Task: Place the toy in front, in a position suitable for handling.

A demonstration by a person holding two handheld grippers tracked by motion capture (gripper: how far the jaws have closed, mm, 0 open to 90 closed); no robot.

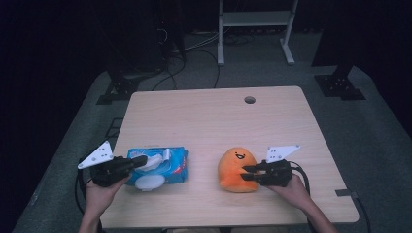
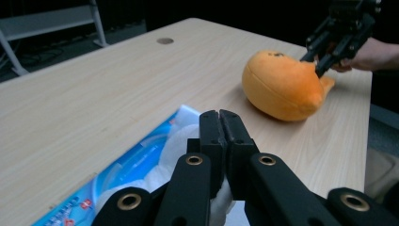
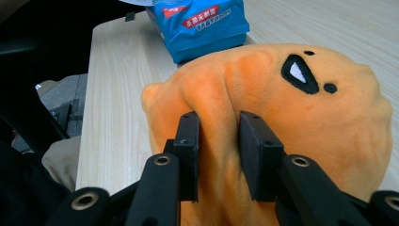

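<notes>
A blue pack of tissues (image 1: 176,167) lies on the wooden table (image 1: 209,116) at the front left, with white tissue (image 1: 154,159) sticking out of its top. My left gripper (image 1: 143,161) is over the pack. Its jaws (image 2: 219,115) are pressed together, and a bit of white tissue (image 2: 221,205) is pinched low between them. An orange plush toy (image 1: 234,167) with a small black face sits at the front right. My right gripper (image 1: 248,173) is shut on its side, and the pads (image 3: 188,141) squeeze a fold of orange plush (image 3: 306,113).
A round cable hole (image 1: 249,100) sits near the table's far edge. A crumpled white tissue (image 1: 149,182) lies at the pack's front edge. Beyond the table are a white metal frame (image 1: 255,19) and cables on the floor.
</notes>
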